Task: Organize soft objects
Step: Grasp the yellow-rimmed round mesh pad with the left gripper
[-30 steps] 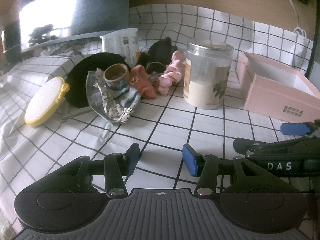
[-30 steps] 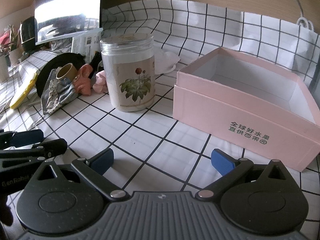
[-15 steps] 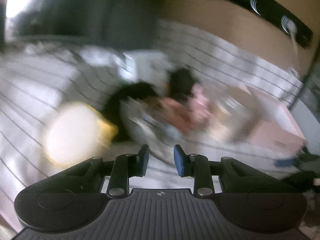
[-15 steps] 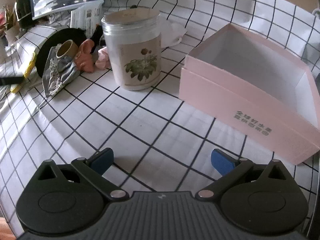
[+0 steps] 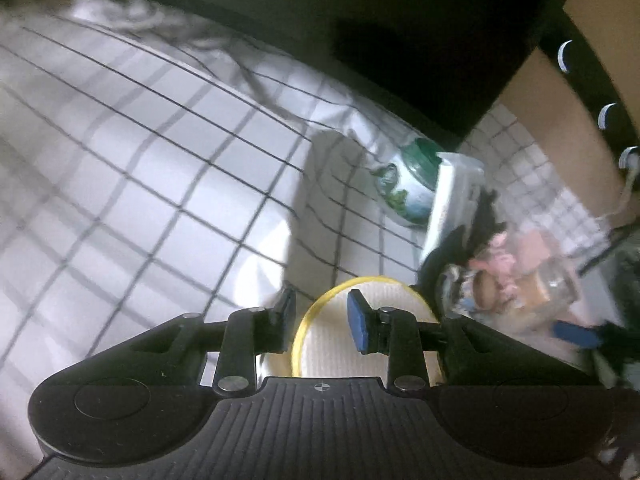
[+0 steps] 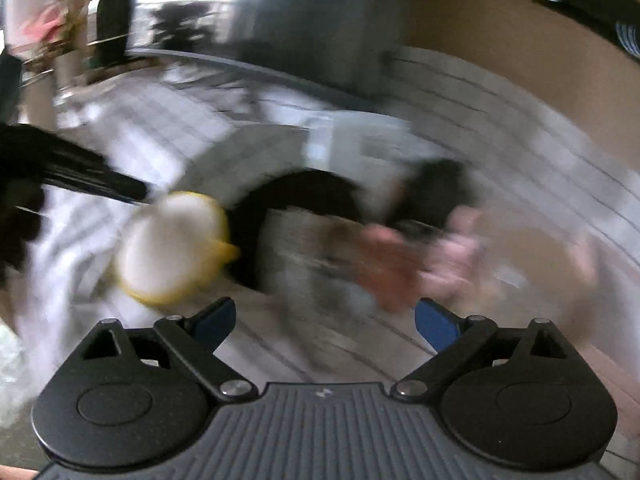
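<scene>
Because its jaws have just been narrowing to a slim gap with nothing pinched between them, the left gripper (image 5: pixel 322 316) looks set up to take something thin by the edge, and the yellow-rimmed white pad (image 5: pixel 340 344) lies directly beneath and ahead of it, its rim showing in the gap between the blue pads without visibly touching either. That pre-narrowed stance suits a flat, thin-edged item better than a wide reach would, so I judge the pad to be the intended pick. Just beyond the pad to the right sits the jumble of soft things (image 5: pixel 492 272): a patterned grey cloth, a pink scrunchie-like piece and a salmon-coloured bit, bunched against a black round shape and a clear jar (image 5: pixel 556 284), all smeared by motion. The right gripper (image 6: pixel 324 320) stands with its jaws spread wide, having just eased in a touch, and holds nothing; it faces the same pile, with the pad (image 6: pixel 172 248) to its left and the pinkish soft pieces (image 6: pixel 404 264) straight ahead, which fits a wide opening meant for a bulky, squashy grab. Everything rests on the white checked cloth (image 5: pixel 132 184), loosely heaped rather than sorted, so the organizing appears barely begun. No destination container is visible in either view.
</scene>
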### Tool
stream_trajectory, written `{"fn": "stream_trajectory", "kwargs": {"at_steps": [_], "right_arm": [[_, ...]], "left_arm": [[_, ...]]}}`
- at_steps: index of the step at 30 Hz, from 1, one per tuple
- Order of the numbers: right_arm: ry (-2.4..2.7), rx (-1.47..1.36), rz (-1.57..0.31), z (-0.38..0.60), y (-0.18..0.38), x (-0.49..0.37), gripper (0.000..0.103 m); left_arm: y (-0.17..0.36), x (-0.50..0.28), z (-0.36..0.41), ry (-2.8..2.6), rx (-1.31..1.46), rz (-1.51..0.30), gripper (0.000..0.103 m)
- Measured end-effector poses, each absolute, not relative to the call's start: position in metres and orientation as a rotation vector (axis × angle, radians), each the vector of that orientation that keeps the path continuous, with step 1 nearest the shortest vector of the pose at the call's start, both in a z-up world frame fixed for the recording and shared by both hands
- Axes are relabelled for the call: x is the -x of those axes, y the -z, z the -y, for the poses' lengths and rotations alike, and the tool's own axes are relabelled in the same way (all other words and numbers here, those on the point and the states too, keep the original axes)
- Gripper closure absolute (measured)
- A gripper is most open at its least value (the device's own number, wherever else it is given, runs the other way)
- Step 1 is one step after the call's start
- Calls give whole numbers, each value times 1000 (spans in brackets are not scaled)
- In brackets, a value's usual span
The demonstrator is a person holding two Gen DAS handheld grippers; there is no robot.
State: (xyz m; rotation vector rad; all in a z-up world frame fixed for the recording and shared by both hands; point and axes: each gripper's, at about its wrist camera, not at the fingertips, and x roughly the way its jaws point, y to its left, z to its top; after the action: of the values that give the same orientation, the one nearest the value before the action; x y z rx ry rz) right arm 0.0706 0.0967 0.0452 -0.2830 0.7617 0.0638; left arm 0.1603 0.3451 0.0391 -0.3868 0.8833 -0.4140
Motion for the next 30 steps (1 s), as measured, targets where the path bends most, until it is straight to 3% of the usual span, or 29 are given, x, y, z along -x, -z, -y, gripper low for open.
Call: {"fn": "stream_trajectory", "kwargs": {"at_steps": [3, 5, 7, 11, 16, 19, 30], "right_arm": [[-87, 264, -798, -127, -34, -95, 18], [-74, 247, -854, -132, -22, -110, 42], [-54, 232, -904, -131, -10, -122, 52], [-25, 252, -909, -126, 1, -125, 52], [-24, 261, -892, -122, 6, -128, 58], [-23, 255, -881, -116, 7, -126, 65], [-96, 357, -760, -112, -24, -84, 65]], "left_arm": [[-29, -178, -348, 496, 375, -907, 71], [-23, -189, -349, 525, 370, -939, 71], [-16, -199, -352, 598, 398, -983, 71], [-8, -204, -351, 748, 450, -1107, 64], [-17, -185, -335, 816, 355, -1131, 57], [-17, -177, -333, 849, 392, -1148, 57], [-23, -167, -319, 693, 346, -1046, 61]]}}
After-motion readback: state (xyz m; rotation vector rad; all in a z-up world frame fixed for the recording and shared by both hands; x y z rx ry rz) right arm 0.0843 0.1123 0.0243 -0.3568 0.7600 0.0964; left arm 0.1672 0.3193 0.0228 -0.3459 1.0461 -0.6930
